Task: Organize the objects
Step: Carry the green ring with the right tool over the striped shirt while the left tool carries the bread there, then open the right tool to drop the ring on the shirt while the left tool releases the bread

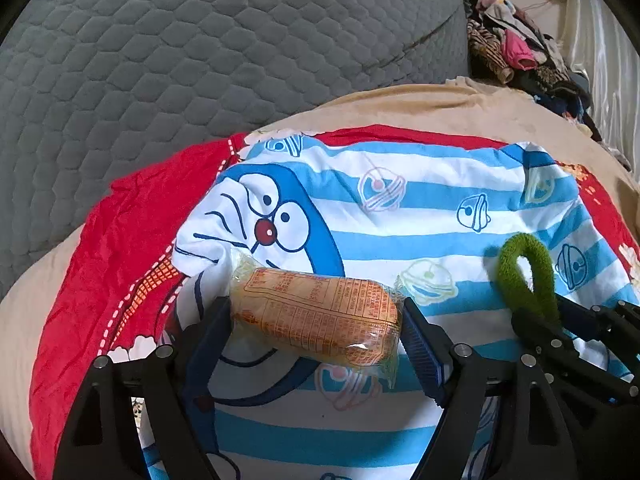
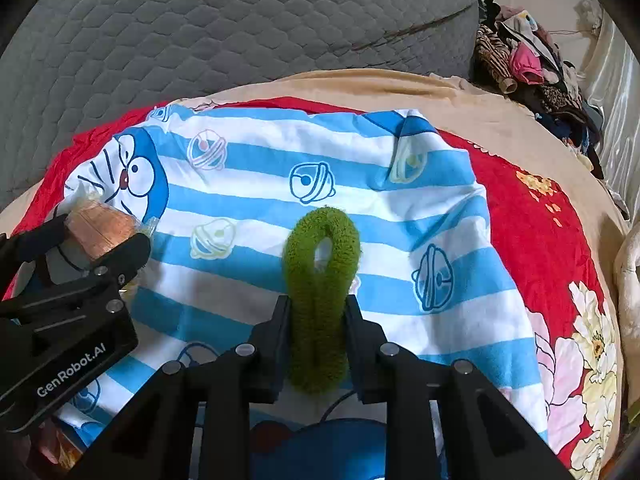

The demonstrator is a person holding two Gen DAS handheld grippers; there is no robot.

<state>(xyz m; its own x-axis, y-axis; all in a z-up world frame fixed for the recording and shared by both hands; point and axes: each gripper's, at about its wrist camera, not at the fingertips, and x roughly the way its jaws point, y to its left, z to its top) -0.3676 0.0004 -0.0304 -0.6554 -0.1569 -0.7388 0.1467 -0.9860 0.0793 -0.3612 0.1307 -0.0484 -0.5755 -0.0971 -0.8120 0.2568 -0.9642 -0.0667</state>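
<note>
Both grippers loaded, held over the striped cloth (image 2: 248,168).

Left gripper (image 1: 316,320): fingers clamped on the snack pack (image 1: 316,316), one pad at each end, pack crosswise between them. Wrapper clear, crinkled, orange print. Pack seems lifted off the cloth; contact underneath cannot be told. Left end overhangs the cartoon face.

Right gripper (image 2: 318,320): fingers closed on the green loop (image 2: 320,280), pinching its lower half flat. Upper half bulges free ahead of the tips, hole open. Fuzzy, soft, probably a hair tie.

Cloth lying on the red sheet (image 2: 520,208), wrinkled, one corner folded over at far right. Grey quilt (image 1: 200,48) behind. Clothes pile (image 2: 528,64) far right, well apart.

Step in hand, as judged: carry both items to a drop spot. No bin or tray visible, so target unknown.

Notes for doing it well:
- Keep left squeeze light; wrapper slippery, contents likely crushable.
- Hold pack level; end grip could let it pivot.
- Loop grip secure but soft; release by opening wide, since fuzz may cling to pads.
- Grippers near each other in the right view; separate before lowering to avoid a knock.
- Set down low, not dropped; cloth wrinkles could roll the pack.
</note>
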